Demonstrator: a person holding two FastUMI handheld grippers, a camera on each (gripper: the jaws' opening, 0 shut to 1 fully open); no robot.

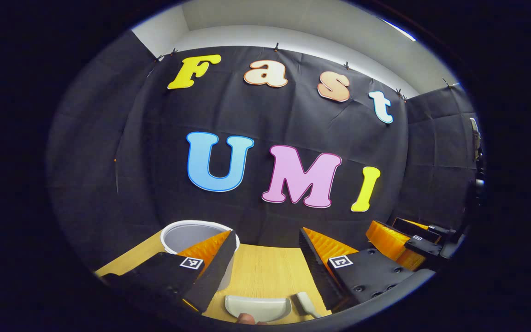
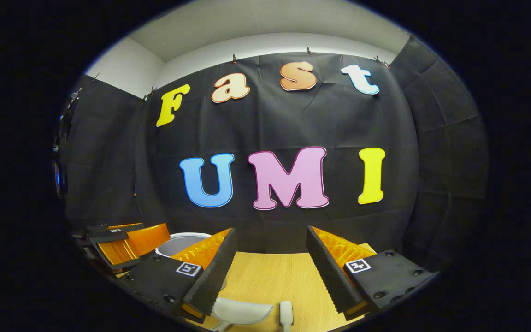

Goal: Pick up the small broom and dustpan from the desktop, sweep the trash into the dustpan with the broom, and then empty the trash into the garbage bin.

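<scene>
Pickup not begun: left gripper (image 1: 265, 258) and right gripper (image 2: 270, 260) released above desk (image 1: 265, 272); next, descend onto dustpan (image 1: 257, 308) and broom (image 1: 307, 304).

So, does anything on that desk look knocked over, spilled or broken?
Nothing stands out. The white bin stands upright at the far left of the wooden desk. The pale dustpan and the broom handle lie side by side at the near edge, untouched. Both grippers, left and right, hang open above them.
</scene>
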